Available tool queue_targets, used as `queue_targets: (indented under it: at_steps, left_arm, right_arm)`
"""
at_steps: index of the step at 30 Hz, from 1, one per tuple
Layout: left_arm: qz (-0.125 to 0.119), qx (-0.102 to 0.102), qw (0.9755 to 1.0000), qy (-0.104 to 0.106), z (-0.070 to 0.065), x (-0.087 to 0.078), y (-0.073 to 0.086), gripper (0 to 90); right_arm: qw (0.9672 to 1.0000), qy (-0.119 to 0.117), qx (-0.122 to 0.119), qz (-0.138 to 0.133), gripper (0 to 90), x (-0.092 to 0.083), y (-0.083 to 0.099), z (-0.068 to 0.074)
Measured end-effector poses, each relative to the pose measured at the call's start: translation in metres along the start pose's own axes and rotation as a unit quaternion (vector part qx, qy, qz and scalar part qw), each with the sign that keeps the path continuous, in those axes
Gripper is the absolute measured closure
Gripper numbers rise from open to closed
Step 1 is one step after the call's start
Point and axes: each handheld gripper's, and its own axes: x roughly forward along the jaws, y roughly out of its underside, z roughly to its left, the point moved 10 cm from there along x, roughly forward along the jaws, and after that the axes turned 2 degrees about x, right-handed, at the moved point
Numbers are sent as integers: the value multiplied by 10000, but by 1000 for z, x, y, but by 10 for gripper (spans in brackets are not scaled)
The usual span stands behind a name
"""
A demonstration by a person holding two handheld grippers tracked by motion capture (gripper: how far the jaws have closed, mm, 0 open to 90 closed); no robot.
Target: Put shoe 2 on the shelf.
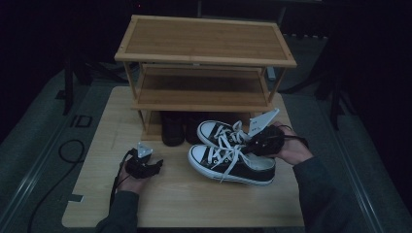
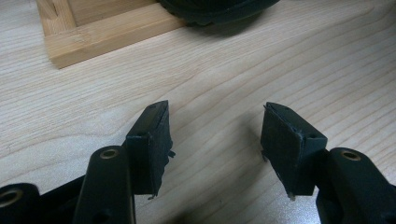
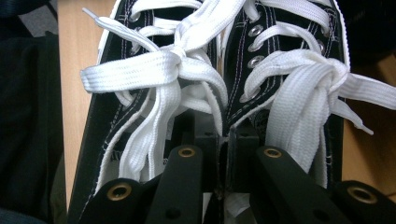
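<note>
On the right half of the wooden surface (image 1: 194,199), near the foot of the rack: one pair of black canvas sneakers (image 1: 232,158) with white laces and toe caps, lying side by side, toes pointing left. Right gripper (image 1: 257,140): jaws nearly shut, pinching the two inner collars of the sneakers together, apparently so that both can be carried in a single hold; the right gripper view looks down both laced fronts from that pinch. Bamboo shoe rack (image 1: 204,53): three tiers, standing at the far edge, top and middle shelves bare, likely the destination. Dark shoes (image 1: 173,128) already occupy the bottom tier, just left of the sneakers. Left gripper (image 1: 147,167): resting low at near left, well apart from the sneakers, jaws wide open with nothing between them, seemingly idle.
</note>
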Motion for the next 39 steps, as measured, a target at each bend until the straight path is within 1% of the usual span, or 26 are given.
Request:
queue_targets:
  at_steps: [3,5,8,9,12,13,14,17,24,28,34,39]
  left_arm:
    - [1,3,10000,2,0,0,0,429]
    - [0,2,10000,0,0,0,0,429]
    - [2,20,10000,-1,0,0,0,429]
    - [0,13,10000,-3,0,0,0,429]
    - [0,15,10000,-2,0,0,0,429]
    - [0,15,10000,-2,0,0,0,429]
    - [-1,12,10000,-2,0,0,0,429]
    - [1,15,10000,2,0,0,0,429]
    - [1,17,10000,10,0,0,0,429]
    - [1,20,10000,11,0,0,0,429]
    - [-2,18,10000,14,0,0,0,429]
    - [13,35,10000,15,1,0,0,429]
  right_arm:
    - [9999,-112,-23,-122,853,-2,-7,-2]
    - [9997,-136,-61,-173,853,-4,-11,-2]
    - [9997,-137,-128,-165,852,-6,-15,-1]
    - [9996,-146,-210,-138,852,-8,-20,0]
    - [9993,-153,-303,-123,852,-12,-26,2]
    - [9993,-153,-303,-123,852,-12,-26,2]
    - [9991,-164,-364,-150,852,-15,-30,2]
    - [9987,-179,-420,-211,852,-20,-36,2]
    - [9979,-219,-495,-357,851,-33,-50,2]
    - [9980,-143,-460,-415,851,-39,-59,-3]
    - [9977,81,-299,-595,851,-52,-74,-19]
    - [9983,282,-172,-490,851,-55,-82,-35]
